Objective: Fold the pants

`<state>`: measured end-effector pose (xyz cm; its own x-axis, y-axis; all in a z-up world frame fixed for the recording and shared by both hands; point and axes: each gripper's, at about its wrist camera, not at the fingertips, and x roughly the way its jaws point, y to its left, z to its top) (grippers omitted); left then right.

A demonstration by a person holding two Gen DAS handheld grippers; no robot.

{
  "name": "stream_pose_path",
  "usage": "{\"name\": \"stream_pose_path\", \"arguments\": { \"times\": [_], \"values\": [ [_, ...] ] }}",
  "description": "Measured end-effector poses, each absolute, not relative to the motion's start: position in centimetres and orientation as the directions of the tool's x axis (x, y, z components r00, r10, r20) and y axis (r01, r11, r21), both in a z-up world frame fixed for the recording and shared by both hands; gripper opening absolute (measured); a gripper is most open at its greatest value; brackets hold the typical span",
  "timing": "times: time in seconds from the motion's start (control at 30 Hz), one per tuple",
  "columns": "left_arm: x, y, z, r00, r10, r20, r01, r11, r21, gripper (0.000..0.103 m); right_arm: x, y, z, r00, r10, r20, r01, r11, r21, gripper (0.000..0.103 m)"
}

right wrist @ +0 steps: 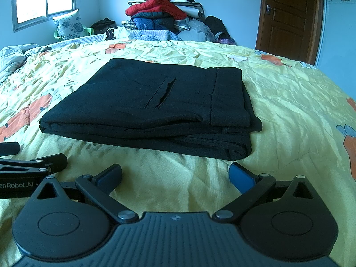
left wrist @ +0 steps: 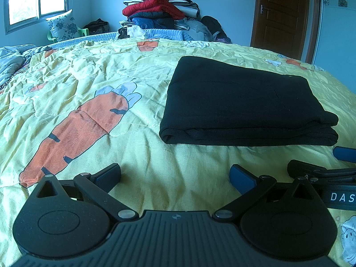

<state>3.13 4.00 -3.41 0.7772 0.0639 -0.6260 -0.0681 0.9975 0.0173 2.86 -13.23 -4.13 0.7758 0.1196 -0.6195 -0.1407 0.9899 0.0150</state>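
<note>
Black pants lie folded into a flat rectangular stack on the yellow carrot-print bedspread. In the right wrist view the pants show a slit pocket on top and a waistband at the right. My left gripper is open, low over the bedspread, short of the stack and to its left. My right gripper is open too, just in front of the stack's near edge, nothing between its fingers. Each gripper appears at the edge of the other's view: the right gripper and the left gripper.
A tall heap of clothes and quilts stands beyond the bed's far edge. A floral pillow leans under the window at the left. A brown door is at the back right. A crumpled quilt lies at the bed's left.
</note>
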Motion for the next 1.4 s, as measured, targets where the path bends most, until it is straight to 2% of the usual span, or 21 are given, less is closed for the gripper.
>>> {"name": "stream_pose_path", "arguments": {
  "times": [1.4],
  "values": [
    [3.14,3.95,-3.38,0.777,0.064,-0.626,-0.068,0.998,0.017,0.103,3.41,-13.31,-4.15,0.777,0.106,-0.62,-0.122,0.992,0.016,0.103]
  ]
}}
